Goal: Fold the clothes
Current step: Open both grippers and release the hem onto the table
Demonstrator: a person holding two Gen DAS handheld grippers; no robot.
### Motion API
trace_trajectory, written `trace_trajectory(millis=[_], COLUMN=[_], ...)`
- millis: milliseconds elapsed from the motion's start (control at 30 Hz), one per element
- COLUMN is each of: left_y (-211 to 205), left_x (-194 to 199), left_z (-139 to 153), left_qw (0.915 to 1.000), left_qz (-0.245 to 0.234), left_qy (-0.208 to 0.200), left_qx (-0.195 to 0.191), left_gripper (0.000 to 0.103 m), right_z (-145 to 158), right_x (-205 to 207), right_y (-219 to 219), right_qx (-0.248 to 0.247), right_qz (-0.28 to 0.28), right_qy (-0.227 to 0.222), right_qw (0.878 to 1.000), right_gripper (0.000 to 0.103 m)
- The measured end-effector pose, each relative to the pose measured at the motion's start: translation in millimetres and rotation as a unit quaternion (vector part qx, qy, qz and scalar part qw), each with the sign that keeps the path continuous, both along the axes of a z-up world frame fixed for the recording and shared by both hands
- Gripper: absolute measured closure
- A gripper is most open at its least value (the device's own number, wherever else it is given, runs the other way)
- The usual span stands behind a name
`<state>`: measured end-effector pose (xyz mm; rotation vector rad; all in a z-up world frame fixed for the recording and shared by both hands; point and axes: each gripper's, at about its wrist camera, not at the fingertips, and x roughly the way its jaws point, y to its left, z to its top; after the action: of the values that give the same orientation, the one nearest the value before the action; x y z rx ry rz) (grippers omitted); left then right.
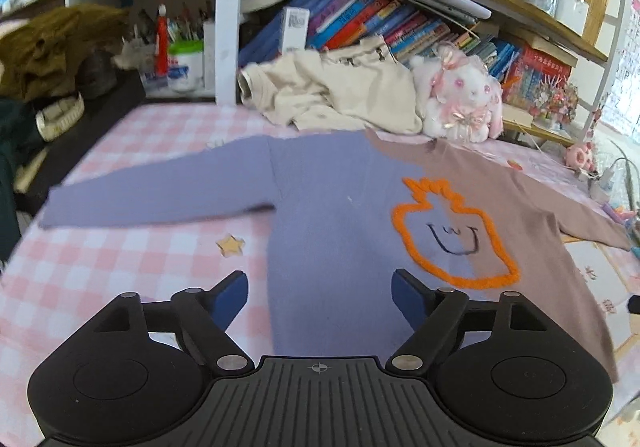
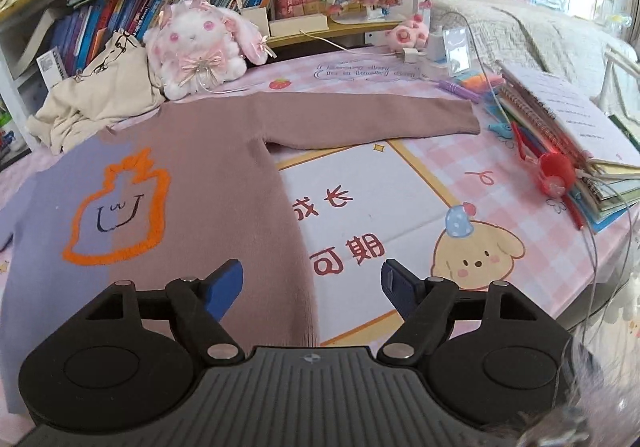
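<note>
1. The sweater (image 1: pixel 328 215), half lilac and half brown, lies flat and face up on the pink checked table cover (image 1: pixel 120 271), both sleeves spread sideways. An orange outline with a drawn face (image 1: pixel 452 235) sits across the colour seam.
2. Left edge: the lilac sleeve (image 1: pixel 152 195) ends near the table's left border; bare cover lies in front of it, with a small star print (image 1: pixel 231 245) just beside the body.
3. Right edge: the brown sleeve (image 2: pixel 372 119) ends just short of a stack of notebooks (image 2: pixel 568 135) and pens; a red toy (image 2: pixel 554 171) rests against that stack. Printed cover lies open in front of the sleeve.
4. Far edge: a cream garment (image 1: pixel 332 91) and a white plush rabbit (image 1: pixel 460 99) lie at the collar side, before shelves of books (image 1: pixel 360 19).
5. Left gripper (image 1: pixel 319 297): jaws spread wide, nothing between them; it hangs over the lilac hem area without visible contact.
6. Right gripper (image 2: pixel 312 287): jaws spread wide and empty, above the brown side edge of the sweater, one finger over fabric, the other over the cover.
</note>
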<state>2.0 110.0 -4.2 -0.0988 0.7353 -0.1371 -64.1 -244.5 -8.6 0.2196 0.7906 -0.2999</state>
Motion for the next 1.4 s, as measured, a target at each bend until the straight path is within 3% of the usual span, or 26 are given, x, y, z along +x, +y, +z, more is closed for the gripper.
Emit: trace_trajectory(millis=[267,667,933,1100,1400], left_y=[-24,-54,-60,-73,-76], left_x=[-10,-5,-13,-23,-49], left_z=[-9,-12,-8,1,3], left_qw=[0.9985,0.9954,0.9983,0.9978,0.9964], left_qz=[-0.049,-0.089,-0.041,-0.004,0.060], left_qy=[0.011,0.009,0.008,0.009,0.019], left_qx=[0.020,0.035,0.041,0.066,0.057], left_gripper=[0.012,0.011,0.011,0.011,0.009], right_z=[-3,-2,-6,-12,-28], right_x=[-7,-14,6,17,20], right_y=[0,-2,-6,-10,-12], right_qx=[-0.013,-0.038,-0.042,-0.039,-0.037], right_qz=[-0.012,-0.006,0.048,0.100,0.153], right_qy=[0.005,0.000,-0.014,-0.012,-0.010], right_qw=[1.000,0.999,0.998,0.994,0.988], right_gripper=[0.027,0.025,0.019,0.013,0.011])
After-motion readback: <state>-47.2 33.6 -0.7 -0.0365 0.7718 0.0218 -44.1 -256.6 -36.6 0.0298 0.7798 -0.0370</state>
